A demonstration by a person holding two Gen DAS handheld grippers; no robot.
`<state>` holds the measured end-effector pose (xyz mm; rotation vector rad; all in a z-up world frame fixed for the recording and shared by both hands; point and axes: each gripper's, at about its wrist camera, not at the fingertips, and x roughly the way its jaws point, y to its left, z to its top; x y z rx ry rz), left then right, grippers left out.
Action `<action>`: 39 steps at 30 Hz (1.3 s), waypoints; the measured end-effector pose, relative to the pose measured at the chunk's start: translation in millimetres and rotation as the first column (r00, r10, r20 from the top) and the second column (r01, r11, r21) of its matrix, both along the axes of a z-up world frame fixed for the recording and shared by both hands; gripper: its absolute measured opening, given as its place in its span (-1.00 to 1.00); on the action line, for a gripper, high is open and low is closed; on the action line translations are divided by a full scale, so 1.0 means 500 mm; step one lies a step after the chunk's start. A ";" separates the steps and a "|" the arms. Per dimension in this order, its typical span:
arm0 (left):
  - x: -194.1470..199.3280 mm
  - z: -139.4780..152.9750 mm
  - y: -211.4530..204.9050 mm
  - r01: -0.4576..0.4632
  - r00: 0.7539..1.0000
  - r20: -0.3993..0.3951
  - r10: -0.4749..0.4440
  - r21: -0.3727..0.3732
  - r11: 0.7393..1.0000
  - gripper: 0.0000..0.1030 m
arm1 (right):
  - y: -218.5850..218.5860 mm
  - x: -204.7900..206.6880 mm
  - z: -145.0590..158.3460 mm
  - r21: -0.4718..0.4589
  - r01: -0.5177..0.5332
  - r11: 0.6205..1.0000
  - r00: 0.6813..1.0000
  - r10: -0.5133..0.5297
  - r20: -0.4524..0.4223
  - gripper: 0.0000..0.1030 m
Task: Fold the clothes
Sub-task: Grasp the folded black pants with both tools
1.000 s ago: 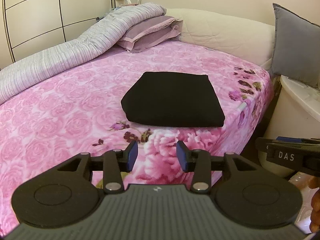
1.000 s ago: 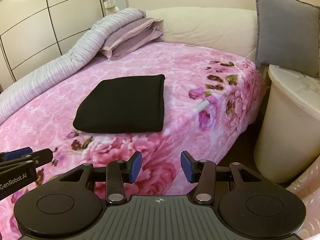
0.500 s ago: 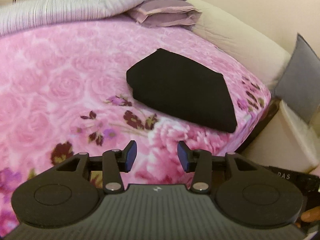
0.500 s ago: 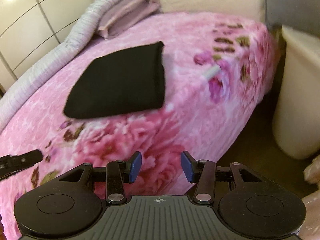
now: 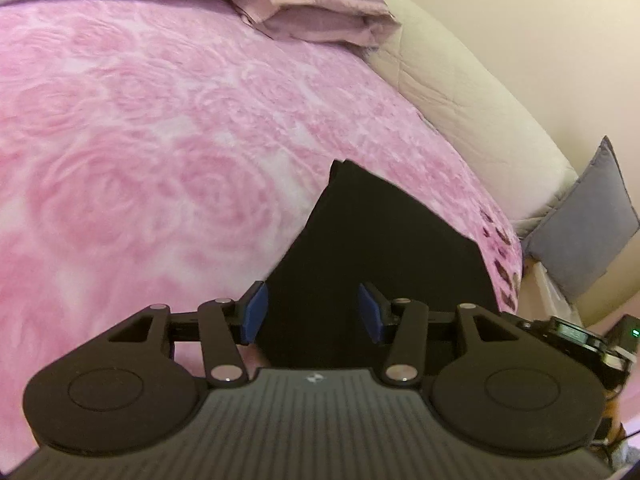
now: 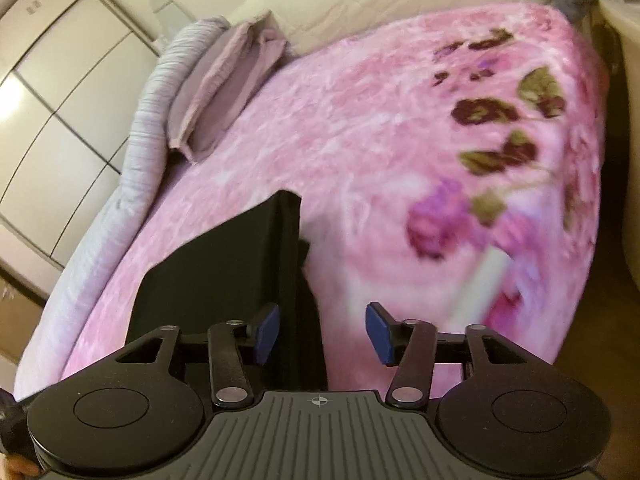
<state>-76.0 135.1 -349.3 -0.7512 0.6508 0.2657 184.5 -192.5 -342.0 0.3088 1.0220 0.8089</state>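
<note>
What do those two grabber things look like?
Both the left gripper and the right gripper are black plastic, with two round discs, a ribbed grey middle plate bearing a small crosshair mark, silver rivets, and blue pads on the fingertips.

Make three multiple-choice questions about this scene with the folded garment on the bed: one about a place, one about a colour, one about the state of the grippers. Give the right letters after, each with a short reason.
1. Where does the black folded garment lie?
A. on the pink floral blanket
B. on the grey cushion
C. on the floor

2. What colour are the pads on the gripper fingers?
A. red
B. blue
C. white

3. How do the left gripper and the right gripper stand?
A. both shut on the garment
B. left shut, right open
C. both open, close over the garment

Answers: 1 A, the garment rests flat on the pink floral blanket near the bed's edge. 2 B, the pads show blue in both wrist views. 3 C, each gripper shows a wide gap between its pads, with cloth seen in the gap.
</note>
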 end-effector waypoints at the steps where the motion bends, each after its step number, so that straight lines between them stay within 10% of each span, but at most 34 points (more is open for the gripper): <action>1: 0.013 -0.001 0.013 0.015 1.000 0.001 -0.015 -0.027 1.000 -0.12 | 0.010 0.012 0.000 -0.013 -0.002 1.000 1.000 0.001 -0.021 0.16; 17: 0.142 -0.079 0.121 0.128 0.991 0.007 -0.133 -0.337 0.933 0.14 | 0.096 0.089 -0.005 -0.144 -0.100 0.985 0.983 0.075 -0.167 0.49; 34: 0.142 -0.108 0.127 0.138 0.987 -0.010 -0.159 -0.446 0.884 0.13 | 0.050 0.097 0.019 -0.045 0.032 0.998 0.965 -0.042 -0.258 0.49; 39: 0.146 -0.112 0.120 0.156 0.984 -0.012 -0.180 -0.450 0.879 0.13 | 0.082 0.099 -0.013 -0.045 -0.095 0.994 0.947 0.077 -0.311 0.50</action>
